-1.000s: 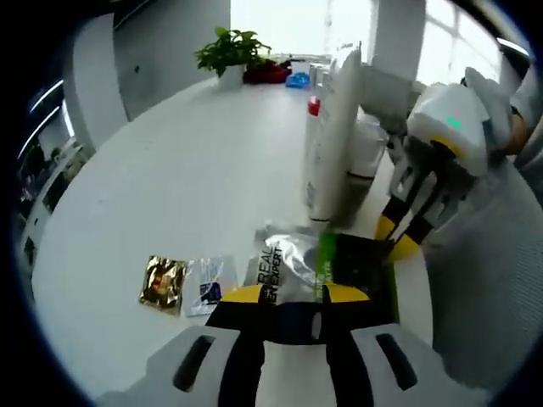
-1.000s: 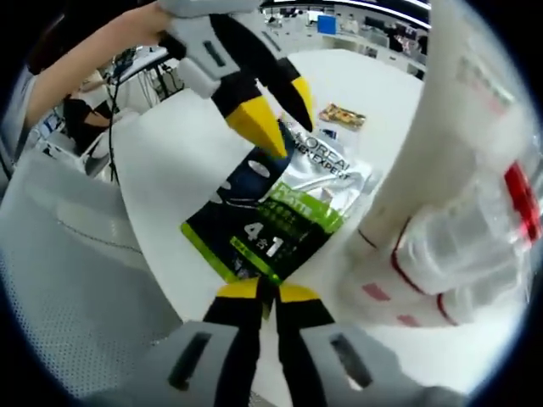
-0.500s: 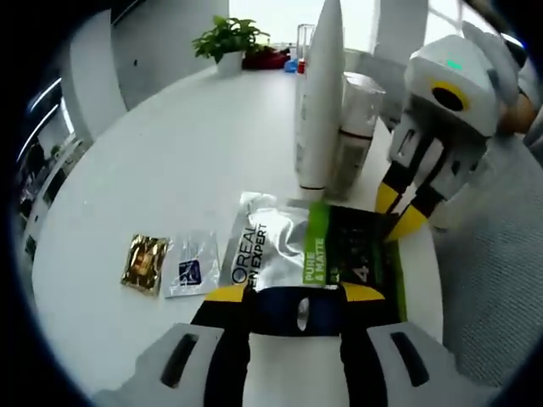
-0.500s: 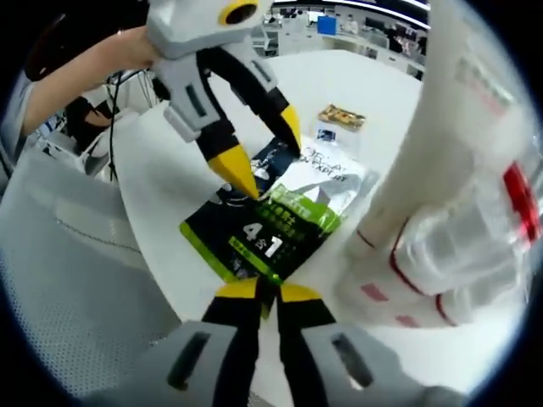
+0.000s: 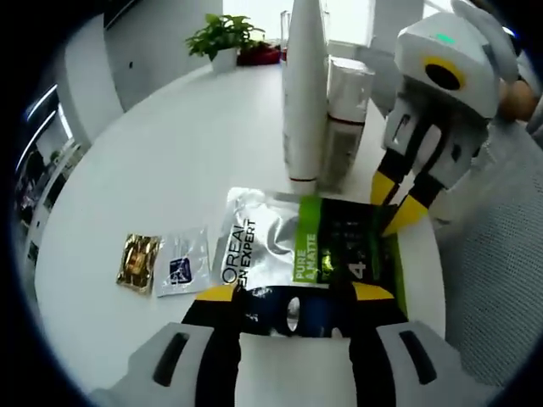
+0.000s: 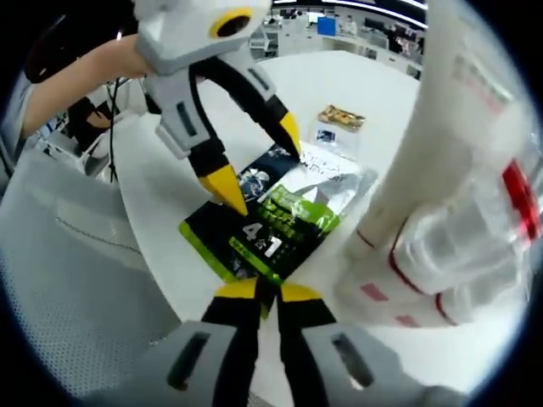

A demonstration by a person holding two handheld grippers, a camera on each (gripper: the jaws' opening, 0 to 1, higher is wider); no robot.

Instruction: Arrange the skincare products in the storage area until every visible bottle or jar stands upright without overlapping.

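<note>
Flat on the white table (image 5: 170,153), close to its near edge: a foil sachet (image 5: 297,250) (image 6: 276,216), silver at one end, green and black at the other. Past the edge, grey mesh fabric (image 6: 76,280). Left gripper (image 5: 293,292) (image 6: 254,165) over the sachet's dark long side, jaws spread wide, one yellow tip near each corner, nothing between them. Right gripper (image 6: 259,292) (image 5: 396,202) at the green end, jaws nearly together, pinching the sachet's rim as far as can be told. Just beyond the sachet's far side, upright: a tall white bottle (image 5: 304,93) and a white tube (image 5: 344,119), close together. Near the silver end, two small packets, one gold (image 5: 138,261), one clear with a blue mark (image 5: 182,270). Broad bare tabletop beyond those, up to a potted plant (image 5: 222,42) at the far side. Holding the left gripper from above, a hand and bare forearm (image 6: 81,72).
</note>
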